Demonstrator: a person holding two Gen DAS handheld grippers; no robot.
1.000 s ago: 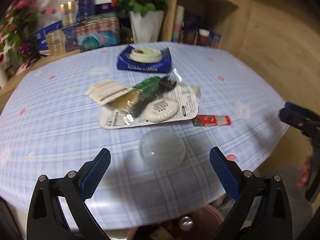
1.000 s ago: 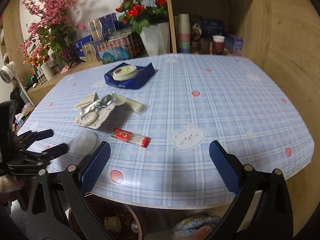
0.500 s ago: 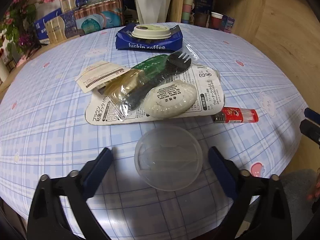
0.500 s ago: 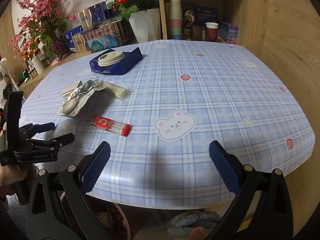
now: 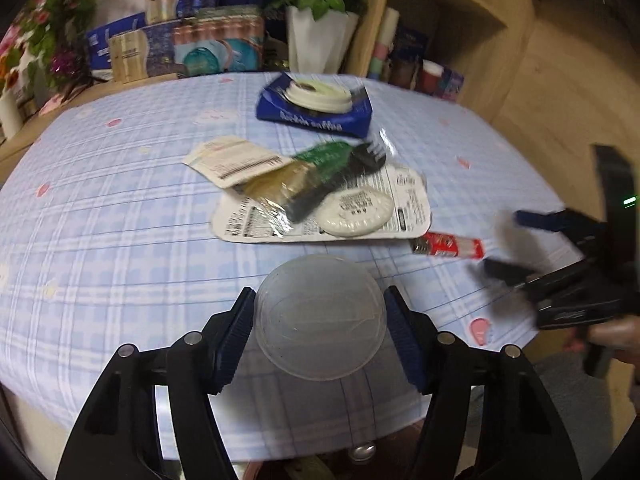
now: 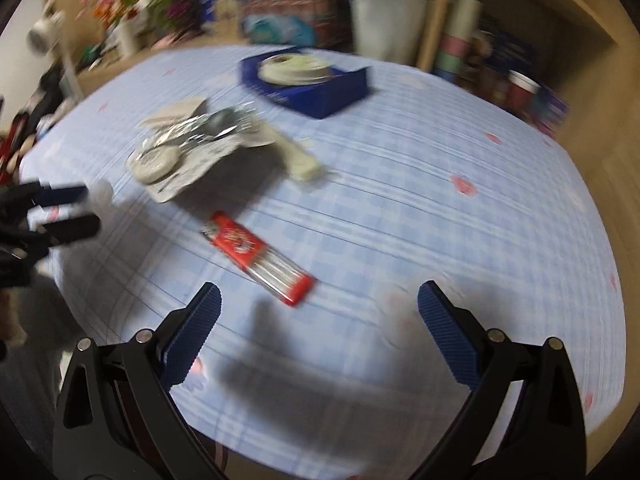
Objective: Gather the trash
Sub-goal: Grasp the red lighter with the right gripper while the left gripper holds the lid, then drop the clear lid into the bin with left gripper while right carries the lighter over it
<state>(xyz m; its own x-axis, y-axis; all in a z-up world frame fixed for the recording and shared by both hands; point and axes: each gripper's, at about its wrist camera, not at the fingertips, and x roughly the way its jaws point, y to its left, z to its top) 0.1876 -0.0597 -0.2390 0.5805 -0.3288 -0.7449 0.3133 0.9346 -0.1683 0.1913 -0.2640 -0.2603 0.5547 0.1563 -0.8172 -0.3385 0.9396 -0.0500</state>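
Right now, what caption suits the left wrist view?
Left tool closing around a clear plastic lid at the table edge.

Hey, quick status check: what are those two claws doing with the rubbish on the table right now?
Left gripper just closing around clear plastic lid. Right gripper open, empty, near red wrapper. Nothing blocking.

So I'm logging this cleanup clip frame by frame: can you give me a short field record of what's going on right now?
left gripper: jaws just closing, pads against the clear lid
right gripper: open, empty, just short of the red packet
other trash: blister card, fork, receipts, blue box
surface: table
image: right wrist view blurred
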